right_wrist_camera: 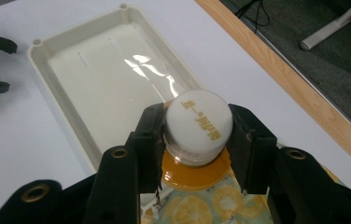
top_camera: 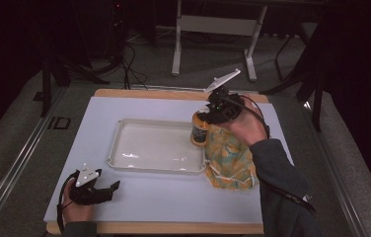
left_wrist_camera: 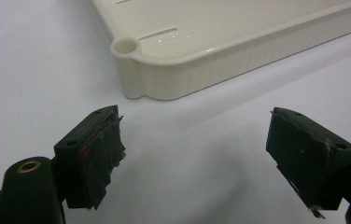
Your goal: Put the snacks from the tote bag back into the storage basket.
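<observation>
Right gripper (right_wrist_camera: 197, 149): while its jaws clamp the white cap, it holds the orange drink bottle with citrus-print label (top_camera: 199, 131) upright at the cream plastic tray (top_camera: 119, 148) edge, likely for placing inside.
Left gripper (left_wrist_camera: 201, 158): jaws wide apart, empty, resting on white table (top_camera: 173, 195), seemingly waiting.

Looks like a lab or recording studio, not a home. Dark curtained walls all round, grey carpet (top_camera: 208, 59) underfoot, loose cables (top_camera: 129, 69) trailing across it. White adjustable desk frame (top_camera: 213, 24) at the back, black stand legs (top_camera: 50, 79) at the left. Metal rails (top_camera: 20, 158) along both sides of a wooden table (top_camera: 173, 228) covered by a white sheet (top_camera: 173, 197), lit from above.
</observation>
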Action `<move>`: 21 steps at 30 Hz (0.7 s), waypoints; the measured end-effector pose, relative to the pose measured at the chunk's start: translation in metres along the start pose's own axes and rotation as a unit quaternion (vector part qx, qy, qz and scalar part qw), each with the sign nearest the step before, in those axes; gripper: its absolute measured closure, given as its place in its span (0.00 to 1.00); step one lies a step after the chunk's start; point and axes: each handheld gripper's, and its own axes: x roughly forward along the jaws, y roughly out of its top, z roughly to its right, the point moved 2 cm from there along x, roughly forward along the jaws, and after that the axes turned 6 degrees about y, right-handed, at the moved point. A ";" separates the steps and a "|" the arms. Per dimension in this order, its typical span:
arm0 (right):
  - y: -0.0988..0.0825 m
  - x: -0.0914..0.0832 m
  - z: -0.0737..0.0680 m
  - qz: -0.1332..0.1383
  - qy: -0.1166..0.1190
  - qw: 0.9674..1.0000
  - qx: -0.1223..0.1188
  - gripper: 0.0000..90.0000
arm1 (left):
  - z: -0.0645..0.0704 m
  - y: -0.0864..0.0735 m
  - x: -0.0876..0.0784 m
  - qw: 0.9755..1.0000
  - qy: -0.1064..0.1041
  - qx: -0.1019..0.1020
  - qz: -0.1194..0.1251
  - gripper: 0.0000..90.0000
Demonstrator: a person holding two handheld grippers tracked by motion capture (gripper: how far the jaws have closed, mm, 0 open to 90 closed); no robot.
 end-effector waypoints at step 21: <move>0.002 0.010 -0.019 -0.006 0.020 0.999 -0.025 0.65 | 0.000 0.000 0.000 1.000 -0.001 0.000 0.000 0.21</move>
